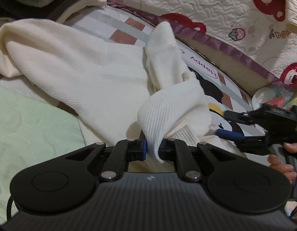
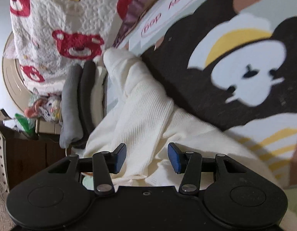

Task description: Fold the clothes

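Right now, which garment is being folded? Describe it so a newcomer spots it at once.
Start at the bed sheet with the big black-and-white cartoon print, below the quilt with red bears. Sprawled across it lies a cream ribbed knit top, one corner pinched in the left hand-held gripper. Unlike the grey and dark folded clothes stacked behind, it is pale, unfolded and bunched.

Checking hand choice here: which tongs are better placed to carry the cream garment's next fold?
Probably left. The left tongs are already shut on a bunched edge of the cream garment, while the right tongs stand open above the fabric, gripping nothing.
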